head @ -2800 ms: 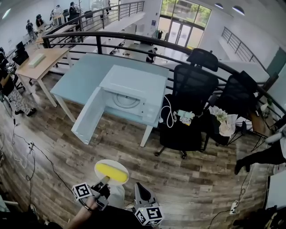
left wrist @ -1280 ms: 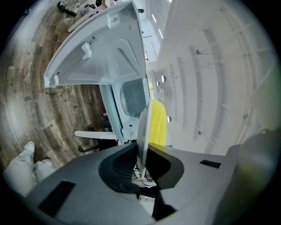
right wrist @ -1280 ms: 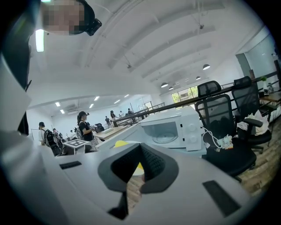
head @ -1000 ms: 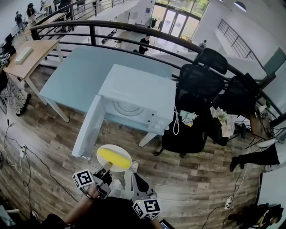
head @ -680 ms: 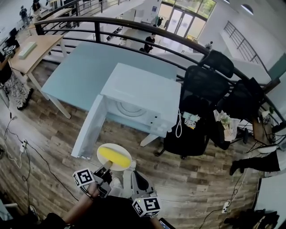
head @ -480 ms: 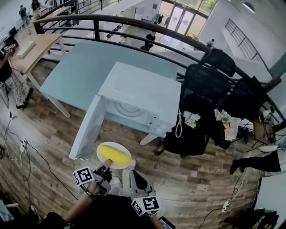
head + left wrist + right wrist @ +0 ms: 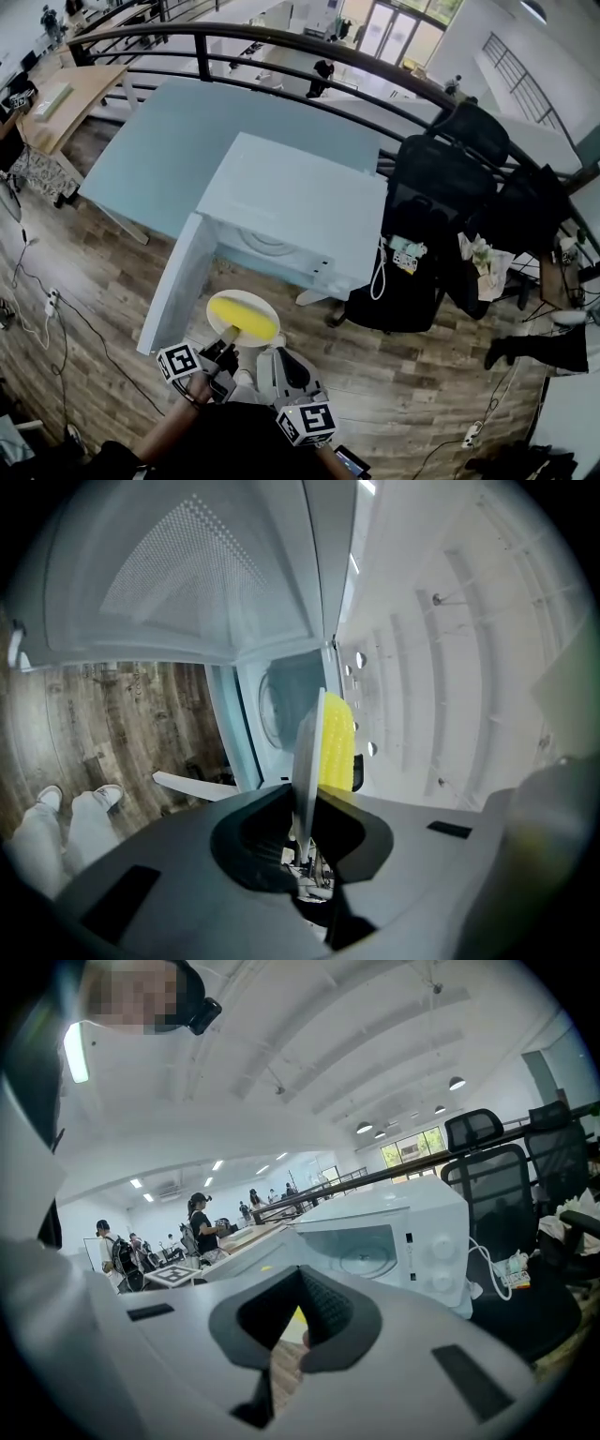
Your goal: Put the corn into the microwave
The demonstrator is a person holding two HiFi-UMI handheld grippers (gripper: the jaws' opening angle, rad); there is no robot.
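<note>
A yellow cob of corn [image 7: 242, 317] lies on a round white plate [image 7: 265, 309] held in the air. My left gripper [image 7: 223, 349] is shut on the plate's near rim. In the left gripper view the plate [image 7: 307, 747] stands edge-on between the jaws, with the corn [image 7: 337, 744] on its right face. The white microwave [image 7: 300, 211] is just beyond, its door [image 7: 173, 291] swung open to the left and its cavity with the glass turntable [image 7: 279, 705] straight ahead. My right gripper [image 7: 279, 364] hangs beside the plate, shut and holding nothing; its own view faces the microwave [image 7: 394, 1241].
The microwave stands on a light blue table [image 7: 159, 141]. Black office chairs [image 7: 441, 187] stand to the right, with a white cable [image 7: 378, 272] hanging off the microwave's side. A railing [image 7: 281, 47] runs behind. The floor is wood planks [image 7: 75, 309]. Several people [image 7: 197, 1227] stand far off.
Both grippers and the plate with the corn have moved forward, closer to the microwave's open front. The left gripper's hold on the plate is unchanged.
</note>
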